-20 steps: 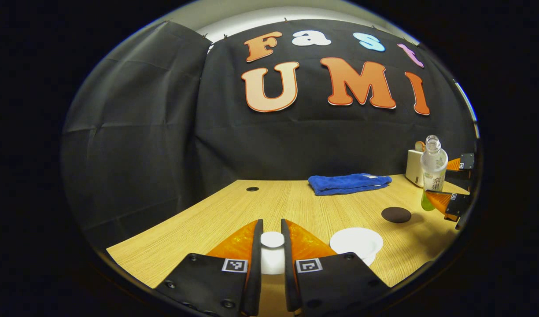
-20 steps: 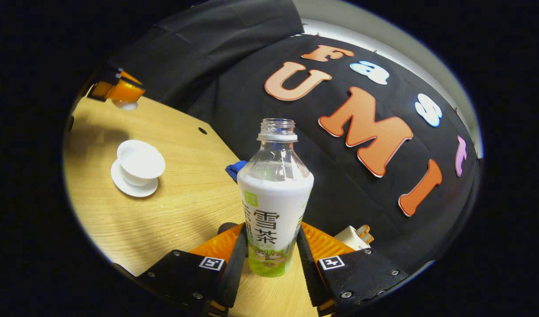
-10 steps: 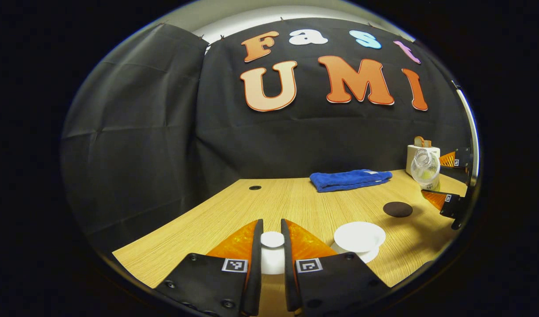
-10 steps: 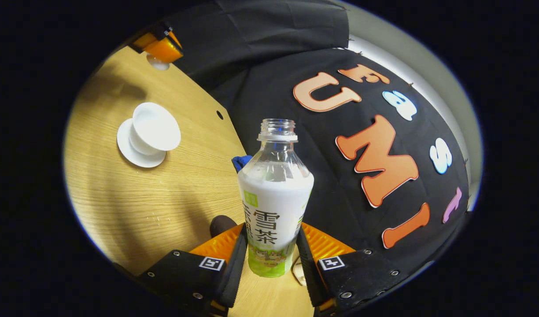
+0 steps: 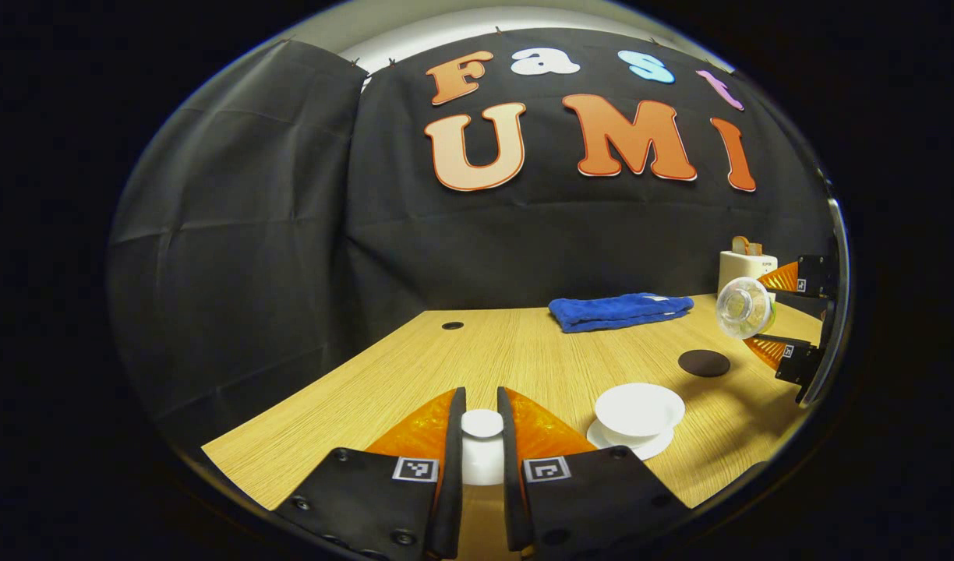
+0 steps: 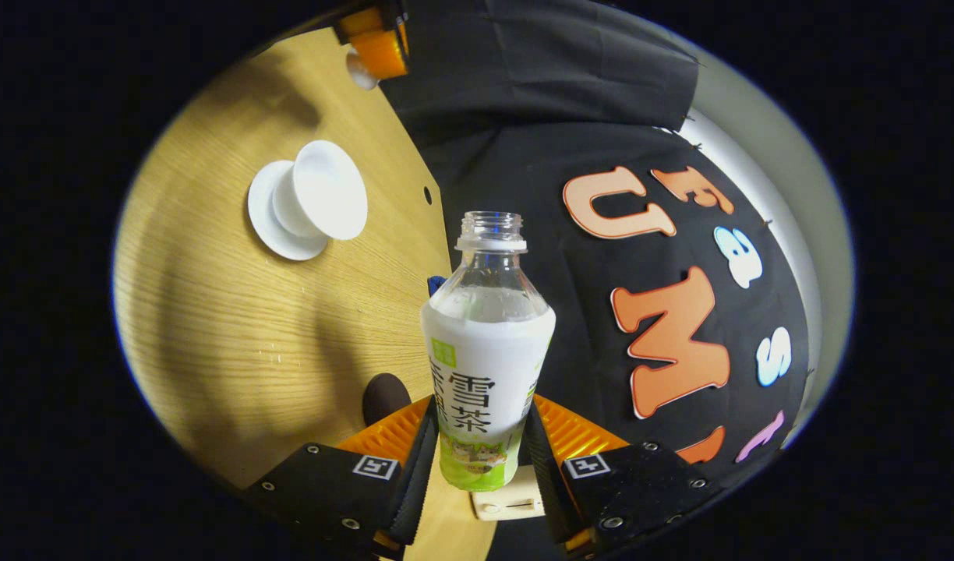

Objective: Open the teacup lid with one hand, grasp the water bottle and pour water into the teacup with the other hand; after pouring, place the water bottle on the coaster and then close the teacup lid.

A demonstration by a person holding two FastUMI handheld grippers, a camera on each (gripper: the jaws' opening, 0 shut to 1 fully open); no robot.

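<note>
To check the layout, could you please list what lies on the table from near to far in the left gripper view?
White teacup on its saucer → dark round coaster → folded blue towel.

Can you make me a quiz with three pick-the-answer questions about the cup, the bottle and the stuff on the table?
1. Where is the teacup lid?
A. On the teacup
B. Between the fingers of the left claw
C. On the blue towel

2. What colour is the folded towel at the back of the table?
A. Blue
B. Red
C. Yellow

3. How is the water bottle right now?
A. Lying on the coaster
B. Standing by the teacup
C. Held in the right claw with no cap on

Answers:
1. B, the white lid sits between the left claw's fingers, and the teacup stands open on its saucer.
2. A, the cloth is bright blue.
3. C, both fingers press the bottle's sides, its open neck shows, and the dark coaster is bare.
</note>
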